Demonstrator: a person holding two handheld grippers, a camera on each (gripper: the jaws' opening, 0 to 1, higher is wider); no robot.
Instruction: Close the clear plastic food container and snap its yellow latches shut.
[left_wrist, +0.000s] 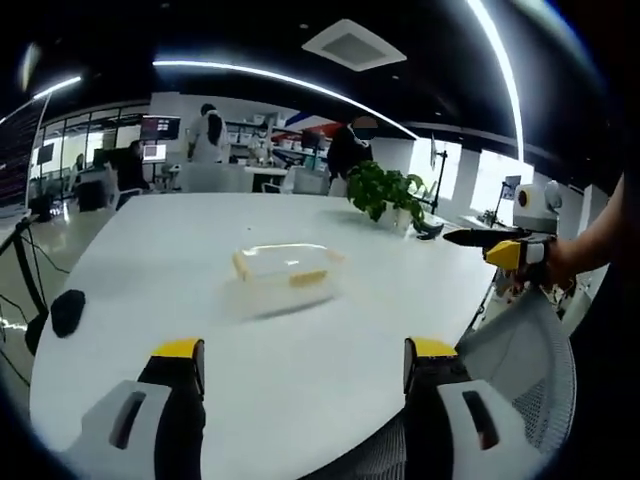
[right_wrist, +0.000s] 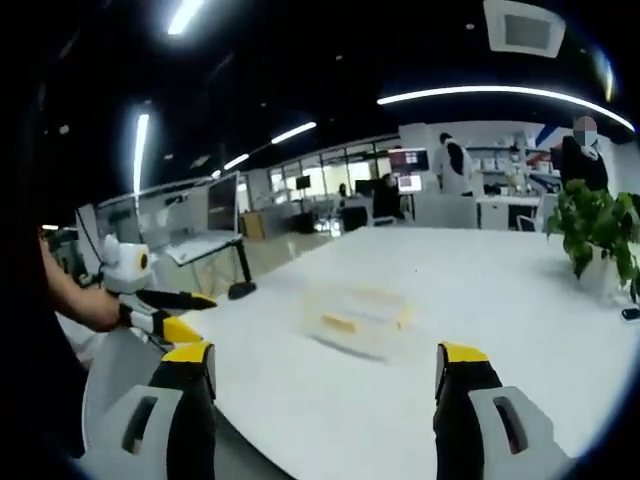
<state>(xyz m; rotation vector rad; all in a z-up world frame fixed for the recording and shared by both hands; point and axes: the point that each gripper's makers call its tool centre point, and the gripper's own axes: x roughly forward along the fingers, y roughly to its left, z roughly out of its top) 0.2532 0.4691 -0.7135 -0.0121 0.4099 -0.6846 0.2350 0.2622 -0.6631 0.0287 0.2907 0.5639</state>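
A clear plastic food container (left_wrist: 285, 272) with yellow latches sits on the white table (left_wrist: 200, 260), its lid resting on top; I cannot tell whether the latches are snapped. My left gripper (left_wrist: 305, 365) hovers open near the table's front edge, well short of the container, nothing between its fingers. The right gripper (left_wrist: 495, 245) enters the left gripper view from the right, held by a hand. In the right gripper view the same container (right_wrist: 360, 318) lies ahead, blurred. My right gripper (right_wrist: 325, 375) is open and empty. The left gripper (right_wrist: 165, 310) shows at the left.
A potted green plant (left_wrist: 385, 192) stands at the table's far side, also seen as the plant (right_wrist: 595, 230). A black round object (left_wrist: 67, 310) lies at the table's left edge. A mesh office chair (left_wrist: 525, 350) sits below the front edge. People stand at desks behind.
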